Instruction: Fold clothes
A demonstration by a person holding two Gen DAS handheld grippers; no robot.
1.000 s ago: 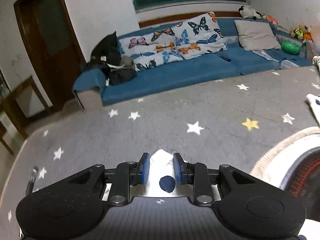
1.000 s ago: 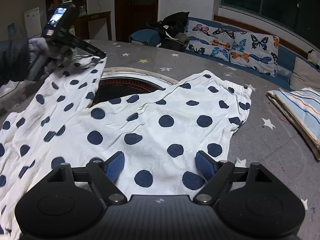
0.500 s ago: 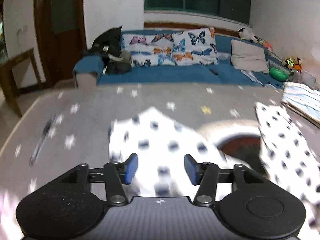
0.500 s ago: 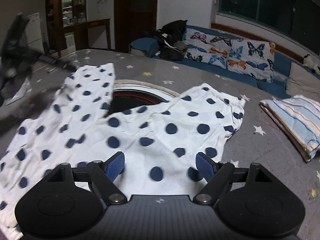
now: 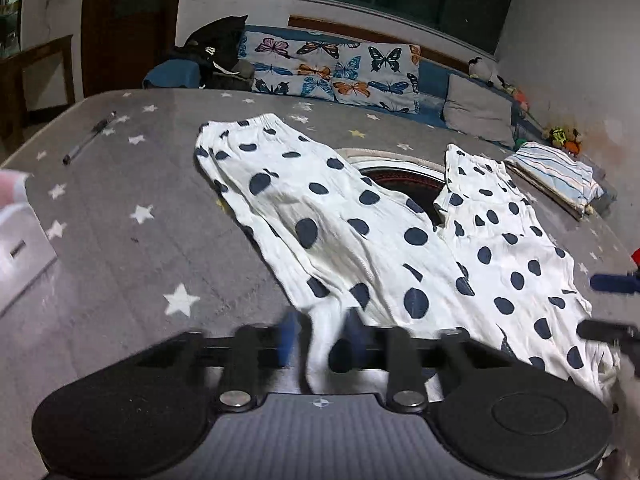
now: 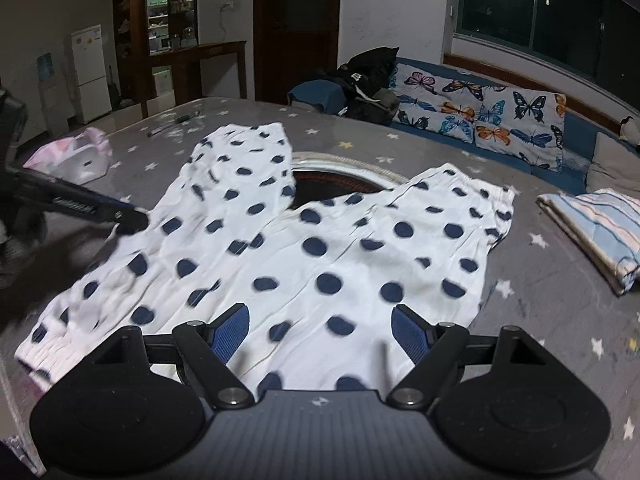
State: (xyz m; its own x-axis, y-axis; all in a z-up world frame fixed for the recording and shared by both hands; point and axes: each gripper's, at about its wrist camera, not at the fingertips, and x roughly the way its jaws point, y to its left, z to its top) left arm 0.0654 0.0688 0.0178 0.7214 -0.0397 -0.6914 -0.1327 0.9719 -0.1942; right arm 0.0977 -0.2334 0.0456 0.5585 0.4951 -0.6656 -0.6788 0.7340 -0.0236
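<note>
polka-dot trousers (image 5: 360, 240) lie flat on the star-print cover, both legs running away from you past the round opening (image 5: 404, 178) | your left gripper (image 5: 320, 344) pinches their near edge; right gripper (image 6: 320, 332) hovers spread above the cloth | only the right view shows the waistband end.

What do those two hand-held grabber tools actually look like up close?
Both look alike: the right gripper has a ribbed dark grey body with a small round emblem, two round black side discs, black linkage arms on silver pivot screws, and ridged blue pads. The left gripper is blurred.
</note>
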